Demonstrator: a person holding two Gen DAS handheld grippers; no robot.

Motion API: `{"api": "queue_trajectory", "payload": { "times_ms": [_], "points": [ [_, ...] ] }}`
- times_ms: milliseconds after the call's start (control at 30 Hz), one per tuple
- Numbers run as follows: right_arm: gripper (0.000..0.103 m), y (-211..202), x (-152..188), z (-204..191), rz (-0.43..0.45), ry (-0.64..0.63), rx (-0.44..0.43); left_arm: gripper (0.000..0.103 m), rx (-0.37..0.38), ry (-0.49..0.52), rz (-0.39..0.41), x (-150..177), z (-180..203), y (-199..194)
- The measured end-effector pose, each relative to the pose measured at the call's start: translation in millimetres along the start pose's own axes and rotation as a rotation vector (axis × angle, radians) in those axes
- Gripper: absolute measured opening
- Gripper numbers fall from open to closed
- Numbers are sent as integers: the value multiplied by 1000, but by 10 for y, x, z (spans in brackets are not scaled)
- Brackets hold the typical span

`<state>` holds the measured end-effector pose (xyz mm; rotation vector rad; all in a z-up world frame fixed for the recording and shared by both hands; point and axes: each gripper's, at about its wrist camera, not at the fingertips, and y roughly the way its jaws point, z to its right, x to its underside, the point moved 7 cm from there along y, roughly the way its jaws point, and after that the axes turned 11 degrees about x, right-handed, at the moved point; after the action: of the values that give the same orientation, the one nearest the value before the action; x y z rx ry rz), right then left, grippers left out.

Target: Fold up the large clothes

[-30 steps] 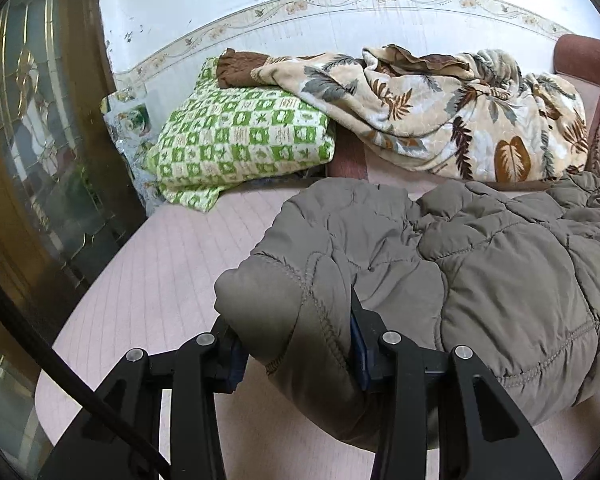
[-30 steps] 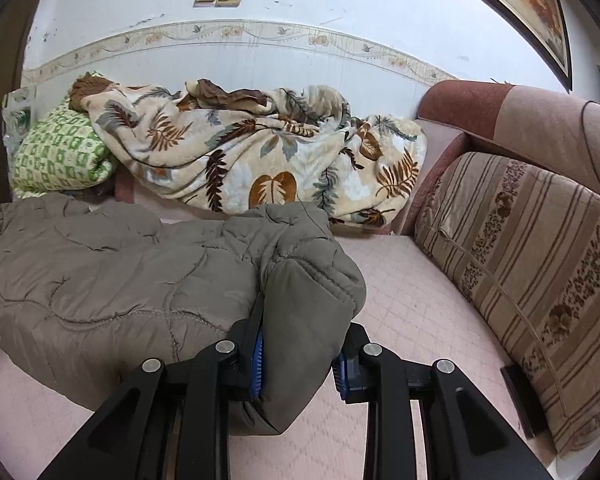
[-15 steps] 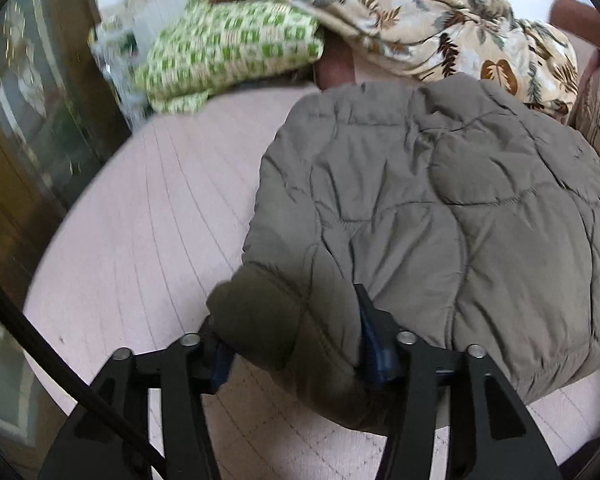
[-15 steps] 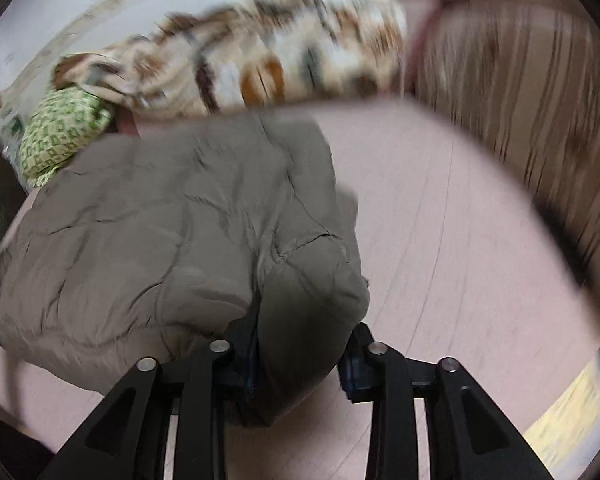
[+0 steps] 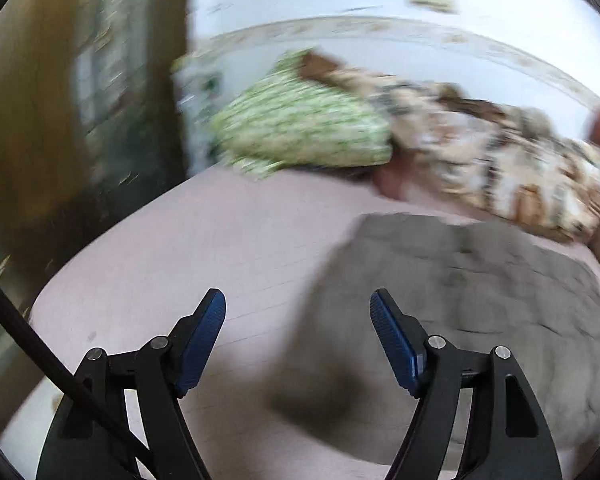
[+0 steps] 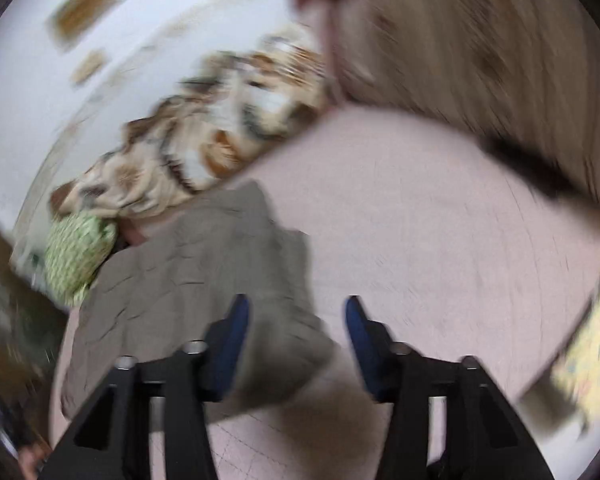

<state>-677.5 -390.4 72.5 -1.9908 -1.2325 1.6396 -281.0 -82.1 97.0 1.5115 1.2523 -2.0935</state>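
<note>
A grey-brown quilted jacket (image 5: 480, 300) lies in a folded heap on the pink seat surface (image 5: 180, 260); both views are blurred. My left gripper (image 5: 298, 296) has its jaws opening wide. The jacket's near corner lies low between them, and neither blue pad presses on it. In the right wrist view the jacket (image 6: 188, 272) spreads to the left. My right gripper (image 6: 297, 302) is also opening. A jacket corner sits between its jaws against the left pad, and the right pad stands free of it.
A green checked pillow (image 5: 300, 128) and a leaf-patterned blanket (image 5: 500, 160) lie along the back wall. A striped sofa back (image 6: 480, 40) rises on the right, and a wooden door (image 5: 40, 120) stands on the left. A black cable (image 5: 40, 360) crosses the left gripper.
Both grippers were shut on jacket corners and have spread their jaws, letting go. The jacket has come down onto the seat. Both cameras have swung and rolled, blurring the views.
</note>
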Motion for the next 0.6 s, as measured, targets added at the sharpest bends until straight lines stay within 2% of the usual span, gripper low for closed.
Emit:
{"api": "queue_trajectory", "payload": {
  "times_ms": [67, 100, 167, 267, 300, 400, 500, 600],
  "points": [
    [36, 51, 99, -339, 45, -138, 8, 74, 99, 98, -18, 91, 441, 15],
    [35, 109, 161, -411, 36, -170, 1, 74, 142, 143, -39, 164, 646, 41],
    [33, 319, 293, -579, -41, -211, -3, 74, 213, 220, -87, 334, 1006, 122],
    [33, 567, 409, -564, -112, -245, 69, 74, 170, 338, -177, 564, 1255, 344],
    [33, 672, 460, -545, -148, -248, 97, 75, 162, 343, -218, 637, 1280, 446],
    [33, 840, 559, -385, -239, -210, 95, 78, 183, 294, -331, 787, 1226, 665],
    [33, 887, 561, -294, -274, -161, 59, 79, 180, 301, -322, 763, 1234, 663],
    [33, 791, 511, -327, -246, -149, 45, 78, 215, 279, -254, 639, 1213, 520]
  ]
}}
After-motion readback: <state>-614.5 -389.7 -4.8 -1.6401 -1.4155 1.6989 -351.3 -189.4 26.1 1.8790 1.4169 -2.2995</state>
